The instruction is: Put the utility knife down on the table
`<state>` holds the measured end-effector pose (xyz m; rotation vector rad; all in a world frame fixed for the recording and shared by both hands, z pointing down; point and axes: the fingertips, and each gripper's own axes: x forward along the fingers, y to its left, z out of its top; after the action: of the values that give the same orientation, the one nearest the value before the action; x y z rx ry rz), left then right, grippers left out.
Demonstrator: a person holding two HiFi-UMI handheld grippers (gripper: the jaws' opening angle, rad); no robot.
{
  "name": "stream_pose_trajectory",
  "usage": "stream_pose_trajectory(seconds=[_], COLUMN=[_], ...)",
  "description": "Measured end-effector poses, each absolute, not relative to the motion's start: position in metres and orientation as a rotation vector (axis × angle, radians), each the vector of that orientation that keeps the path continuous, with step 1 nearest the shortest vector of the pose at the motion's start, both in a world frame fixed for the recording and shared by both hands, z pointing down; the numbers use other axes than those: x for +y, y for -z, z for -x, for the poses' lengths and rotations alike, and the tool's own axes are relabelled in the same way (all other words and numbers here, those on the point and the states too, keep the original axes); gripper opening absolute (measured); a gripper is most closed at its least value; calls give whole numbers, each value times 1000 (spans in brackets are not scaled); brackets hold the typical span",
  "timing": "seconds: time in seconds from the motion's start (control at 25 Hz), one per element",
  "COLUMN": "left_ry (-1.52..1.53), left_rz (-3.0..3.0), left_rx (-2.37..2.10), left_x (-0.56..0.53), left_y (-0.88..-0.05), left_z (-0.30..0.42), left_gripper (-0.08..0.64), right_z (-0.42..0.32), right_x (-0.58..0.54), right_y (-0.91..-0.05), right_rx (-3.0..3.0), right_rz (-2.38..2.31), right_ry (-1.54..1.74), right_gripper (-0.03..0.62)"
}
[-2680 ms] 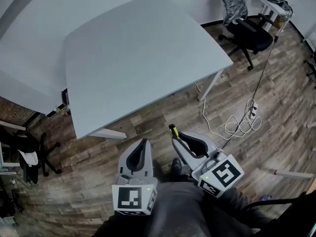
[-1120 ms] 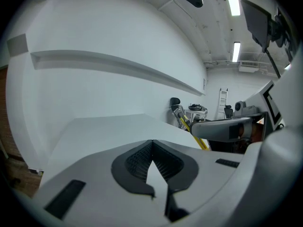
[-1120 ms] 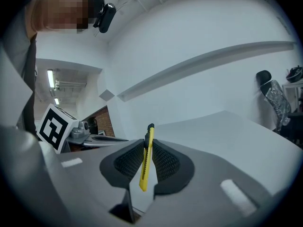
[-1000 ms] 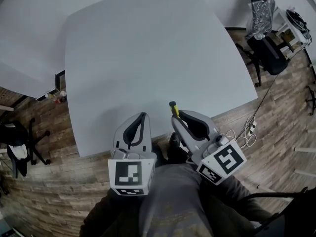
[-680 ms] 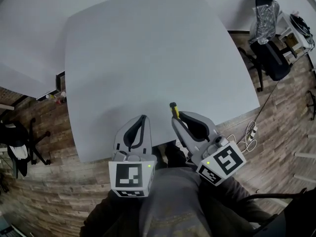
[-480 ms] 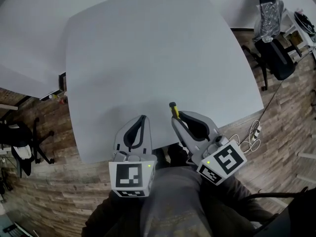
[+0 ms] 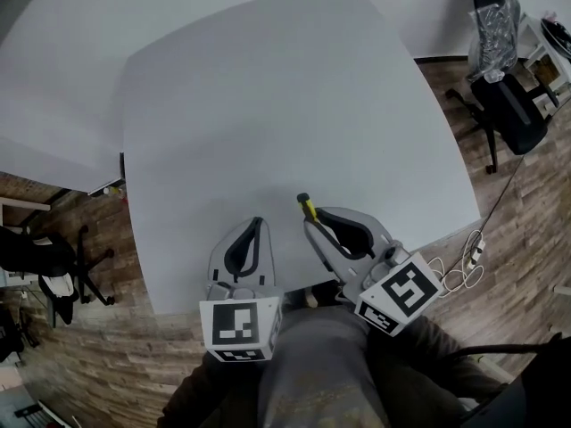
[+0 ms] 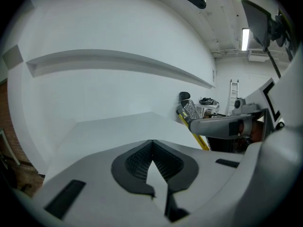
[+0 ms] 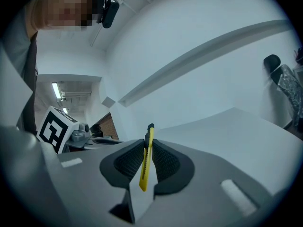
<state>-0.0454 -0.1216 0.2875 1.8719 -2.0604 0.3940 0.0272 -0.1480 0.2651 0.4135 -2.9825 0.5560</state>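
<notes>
Head view: slim yellow utility knife w/ black tip [image 7: 307, 209] sticks out fwd from right tool [image 7: 311, 224], over near edge of big pale grey worktop [image 7: 285, 96], not lying on it. Left tool [image 7: 257, 224] just beside, also over that edge. Black office chair [image 7: 510, 119] on brown wood-plank floor [image 7: 500, 203], far right.

Left gripper view: left tool [image 8: 152, 143] jaws together, nothing between. Utility knife [image 8: 193, 133] shows at right, held by right tool.

Right gripper view: right tool [image 9: 147, 143] clamped on utility knife [image 9: 146, 162], set on edge between pads, black tip pointing out over worktop.
</notes>
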Motion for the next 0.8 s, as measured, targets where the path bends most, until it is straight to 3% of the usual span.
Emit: stream_pose_trajectory(seconds=[0.8], left_ry=[-411], left_rz=[-1778], left_rx=[-2069], left_x=[-167], left_y=[-311], left_z=[67], left_gripper=[3], right_z=[-2], right_x=[-202], right_y=[-287], right_rx=[-2953], right_rz=[-333], right_ry=[-615], right_gripper=[55])
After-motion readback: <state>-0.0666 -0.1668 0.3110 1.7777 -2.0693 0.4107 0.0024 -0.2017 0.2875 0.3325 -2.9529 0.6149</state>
